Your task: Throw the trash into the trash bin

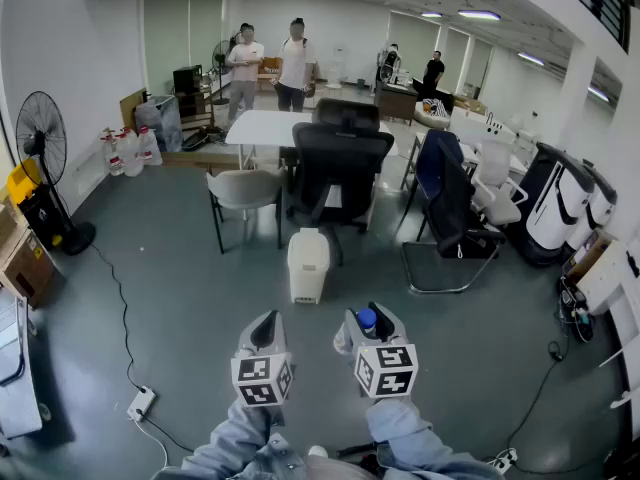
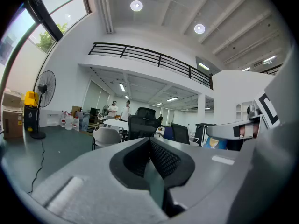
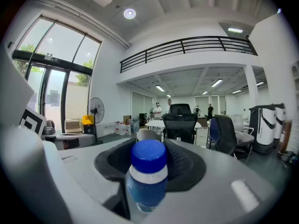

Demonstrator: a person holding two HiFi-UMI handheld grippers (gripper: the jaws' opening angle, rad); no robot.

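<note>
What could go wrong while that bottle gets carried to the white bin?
The bottle sits cap-first between the jaws of the right gripper and might slip out. The trash bin stands some way ahead on the floor, so a throw from here could miss. The cable on the floor at the left could trip the person.

Open grey floor (image 1: 180, 288) leads straight ahead to the white trash bin (image 1: 308, 265); chairs (image 1: 340, 163) and a table (image 1: 265, 126) crowd behind it
</note>
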